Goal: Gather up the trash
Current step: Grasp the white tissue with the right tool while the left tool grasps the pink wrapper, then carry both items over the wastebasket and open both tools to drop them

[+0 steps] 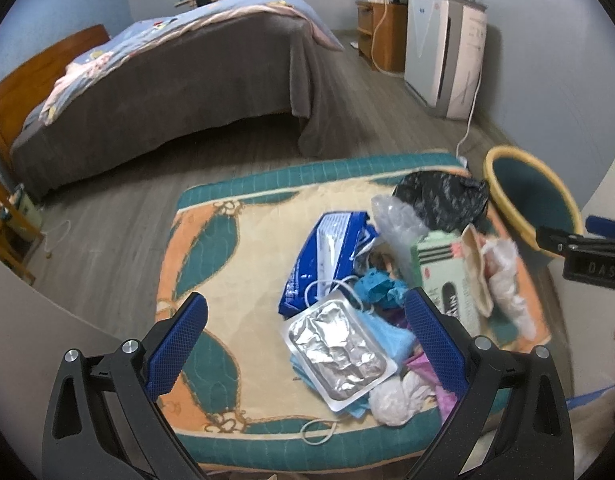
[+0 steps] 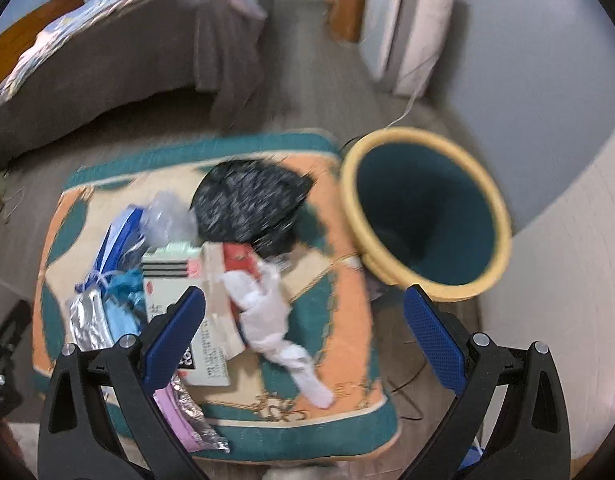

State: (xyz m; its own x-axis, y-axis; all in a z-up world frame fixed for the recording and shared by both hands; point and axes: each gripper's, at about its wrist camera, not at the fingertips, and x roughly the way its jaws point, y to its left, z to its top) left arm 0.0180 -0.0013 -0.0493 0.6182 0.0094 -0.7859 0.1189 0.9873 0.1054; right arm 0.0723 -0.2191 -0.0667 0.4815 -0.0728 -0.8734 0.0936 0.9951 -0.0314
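Observation:
A pile of trash lies on a patterned cushion (image 1: 227, 240): a silver foil tray (image 1: 339, 350), a blue packet (image 1: 331, 252), a black plastic bag (image 1: 443, 196), a green-and-white box (image 1: 447, 280) and white crumpled tissue (image 1: 503, 280). A yellow-rimmed teal bin (image 2: 427, 208) stands right of the cushion (image 2: 347, 320). My left gripper (image 1: 307, 328) is open above the foil tray. My right gripper (image 2: 305, 320) is open and empty above the white tissue (image 2: 271, 320), near the bin; it shows at the right edge of the left wrist view (image 1: 579, 256).
A bed (image 1: 167, 72) with a brown cover stands behind the cushion. A white appliance (image 1: 443, 48) and a wooden cabinet (image 1: 379, 36) stand against the far wall. A cable (image 1: 467, 128) runs over the wooden floor. A wall (image 2: 567, 280) is at right.

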